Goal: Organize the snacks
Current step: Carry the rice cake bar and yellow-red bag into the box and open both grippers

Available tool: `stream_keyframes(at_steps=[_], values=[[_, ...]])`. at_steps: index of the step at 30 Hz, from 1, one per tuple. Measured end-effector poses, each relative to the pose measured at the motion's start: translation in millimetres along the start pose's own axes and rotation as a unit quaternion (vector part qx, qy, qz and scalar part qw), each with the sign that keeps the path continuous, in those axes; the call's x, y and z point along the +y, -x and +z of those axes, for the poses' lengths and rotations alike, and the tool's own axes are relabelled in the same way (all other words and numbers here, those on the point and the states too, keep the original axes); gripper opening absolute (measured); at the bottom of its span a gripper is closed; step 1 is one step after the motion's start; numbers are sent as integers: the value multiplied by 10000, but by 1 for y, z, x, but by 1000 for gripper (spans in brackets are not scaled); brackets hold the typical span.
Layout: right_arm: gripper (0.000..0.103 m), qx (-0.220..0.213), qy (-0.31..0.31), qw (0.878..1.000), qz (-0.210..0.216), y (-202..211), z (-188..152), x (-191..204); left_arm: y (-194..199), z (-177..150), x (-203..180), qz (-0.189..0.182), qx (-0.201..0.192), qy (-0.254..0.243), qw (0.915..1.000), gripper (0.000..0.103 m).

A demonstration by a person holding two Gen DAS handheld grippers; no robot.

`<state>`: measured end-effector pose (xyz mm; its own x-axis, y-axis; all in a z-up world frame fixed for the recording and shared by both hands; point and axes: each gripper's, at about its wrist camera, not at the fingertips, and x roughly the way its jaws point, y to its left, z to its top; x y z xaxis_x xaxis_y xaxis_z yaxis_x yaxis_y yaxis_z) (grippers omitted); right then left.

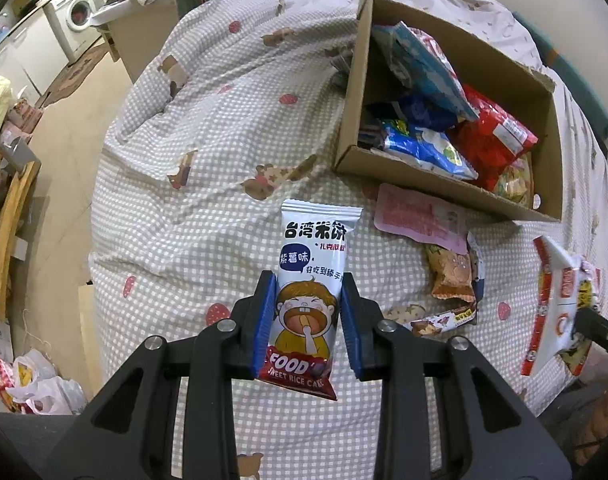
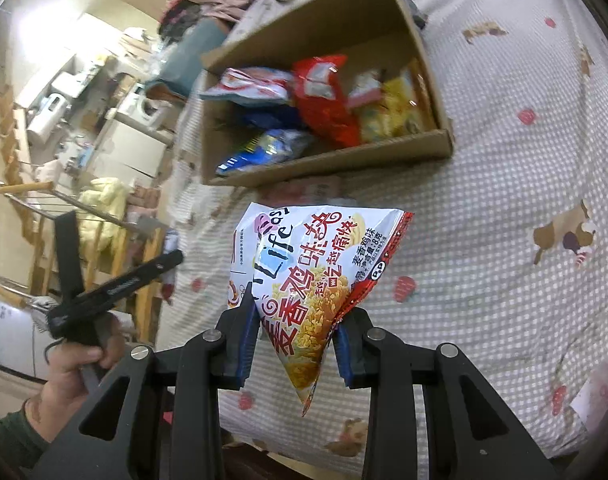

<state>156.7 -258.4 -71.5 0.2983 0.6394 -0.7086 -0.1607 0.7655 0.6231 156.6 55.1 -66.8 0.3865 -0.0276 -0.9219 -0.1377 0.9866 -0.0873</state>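
Both my hand-held grippers are clamped on packets, left [image 1: 307, 312] on the rice cake [image 1: 309, 296], right [image 2: 294, 344] on the chicken snack [image 2: 315, 280], and the box [image 2: 383, 152] lies ahead, nearer the right one.

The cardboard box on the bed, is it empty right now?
No, the cardboard box already holds several snack packets, among them a red bag and a blue-and-white bag.

Black linkage arms [image 1: 208, 380], blue pads [image 1: 264, 320], silver screws [image 1: 226, 325]
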Motion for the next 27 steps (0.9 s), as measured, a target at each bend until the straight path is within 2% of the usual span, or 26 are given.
stream_keyframes(at_steps=[8,15,27], values=[[34,-463,94,9988,154,15,18,10,22,10,-2,11,-470,-20,9989,27],[34,-1094,-67,9940,-13,31,50,1,37,33,-8,-7,-761,-5,9971,27],[34,-1172,82,9921,-436,10,104,-4,34,80,-59,-227,-965,-486,9939,27]])
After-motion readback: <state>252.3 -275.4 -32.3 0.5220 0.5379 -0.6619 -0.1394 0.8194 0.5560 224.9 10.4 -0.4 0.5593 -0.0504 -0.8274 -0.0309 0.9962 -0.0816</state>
